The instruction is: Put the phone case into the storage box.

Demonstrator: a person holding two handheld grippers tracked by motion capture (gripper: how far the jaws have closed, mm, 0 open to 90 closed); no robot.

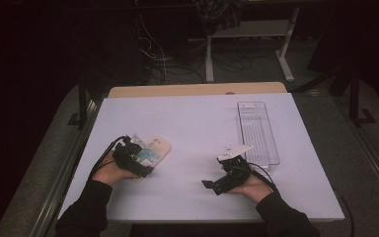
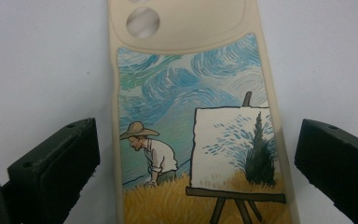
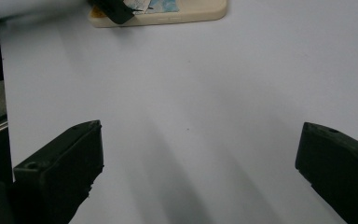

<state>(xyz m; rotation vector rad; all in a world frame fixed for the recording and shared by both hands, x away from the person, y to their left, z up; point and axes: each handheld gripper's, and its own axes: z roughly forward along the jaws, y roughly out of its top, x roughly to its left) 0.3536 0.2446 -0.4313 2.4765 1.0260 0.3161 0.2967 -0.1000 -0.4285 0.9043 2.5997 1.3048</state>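
left jaws: nearest the lens in the left gripper view, spread wide at lower left and lower right of the frame, one on each long side of the phone case (image 2: pixel 196 126), with a gap at each side.
left gripper (image 1: pixel 137 159): lower left of the high view, open over the case, not pinching it.
phone case: lies flat on the white table (image 1: pixel 197 123), painted side up, camera cutout toward the top of the left gripper view; beige rim, painter and easel print.
right gripper (image 1: pixel 216 186): lower centre-right of the high view, jaws spread, nothing between them; in its own view they frame bare table, with the case at the upper edge well apart.
clear tray (image 1: pixel 257 132): right of centre in the high view, long and empty, just beyond the right hand.
progress: early, by my reading. case is lined up between the left jaws but not gripped or lifted.
left to do: close on the case, lift, carry; likely toward the tray, though that is a guess.
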